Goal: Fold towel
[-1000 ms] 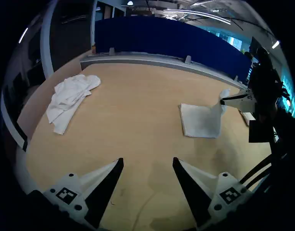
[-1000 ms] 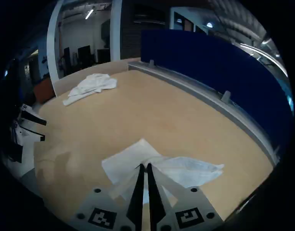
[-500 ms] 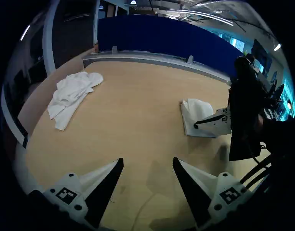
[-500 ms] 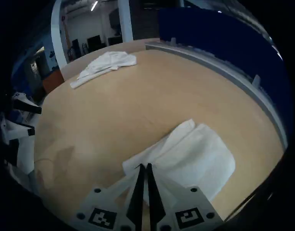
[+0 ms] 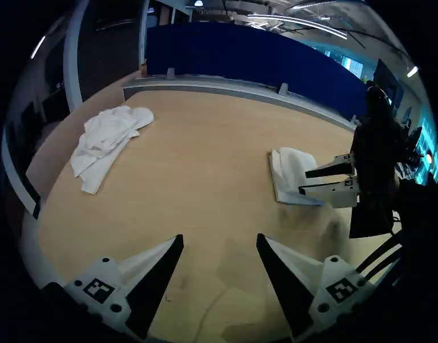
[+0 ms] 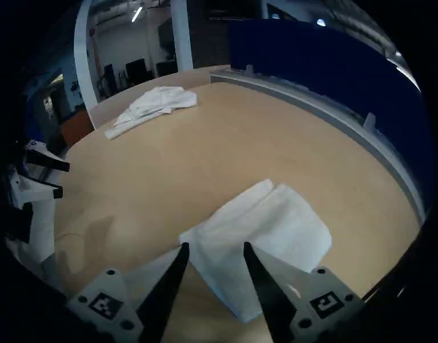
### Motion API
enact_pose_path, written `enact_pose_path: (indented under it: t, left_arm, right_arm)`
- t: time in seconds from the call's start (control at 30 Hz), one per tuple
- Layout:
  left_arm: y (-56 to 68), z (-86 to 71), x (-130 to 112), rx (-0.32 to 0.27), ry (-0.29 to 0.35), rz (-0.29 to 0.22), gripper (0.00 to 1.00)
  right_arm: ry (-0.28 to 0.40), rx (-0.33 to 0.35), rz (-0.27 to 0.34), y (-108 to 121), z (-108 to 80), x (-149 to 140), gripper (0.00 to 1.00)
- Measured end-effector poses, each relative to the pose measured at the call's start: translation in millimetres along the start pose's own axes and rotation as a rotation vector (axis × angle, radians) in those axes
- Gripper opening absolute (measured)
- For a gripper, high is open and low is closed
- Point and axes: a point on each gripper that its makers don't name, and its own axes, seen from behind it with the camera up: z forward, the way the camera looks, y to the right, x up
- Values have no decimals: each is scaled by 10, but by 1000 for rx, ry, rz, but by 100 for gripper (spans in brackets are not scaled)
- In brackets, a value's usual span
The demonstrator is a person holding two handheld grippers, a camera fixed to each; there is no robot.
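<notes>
A folded white towel (image 6: pixel 270 228) lies flat on the wooden table (image 6: pixel 219 148), just beyond my right gripper (image 6: pixel 215 246), which is open with nothing between its fingers. The left gripper view shows the same folded towel (image 5: pixel 288 171) at the right, with the right gripper (image 5: pixel 304 182) open at its near right edge. My left gripper (image 5: pixel 220 239) hangs open over bare table, well short of the towel. From the right gripper view, the left gripper (image 6: pixel 50 178) sits at the far left edge, open.
A crumpled pile of white towels (image 5: pixel 107 140) lies at the table's far left corner, also visible as the pile (image 6: pixel 153 103). A blue partition (image 5: pixel 247 57) with a grey rail runs along the far edge. A person in dark clothes (image 5: pixel 381 154) stands at the right.
My right gripper has opened and let go of the towel, which now lies folded flat. It has drawn back a little. The left gripper has stayed put.
</notes>
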Motion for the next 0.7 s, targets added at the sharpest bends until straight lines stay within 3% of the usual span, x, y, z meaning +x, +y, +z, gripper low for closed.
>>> enact_pose_path:
  t: [0.03, 0.23, 0.47, 0.7]
  left_arm:
    - [0, -1, 5, 0, 0, 0, 95]
    - [14, -8, 12, -2, 0, 4, 95]
    - [52, -23, 16, -4, 1, 10, 95]
    - [96, 0, 4, -8, -1, 13, 95]
  right_arm:
    - [0, -12, 1, 32, -34, -23, 84]
    - [-1, -68, 25, 199, -206, -177, 90]
    - [-25, -121, 67, 389, -358, -438, 90]
    - [-60, -141, 99, 457, -376, -669, 89]
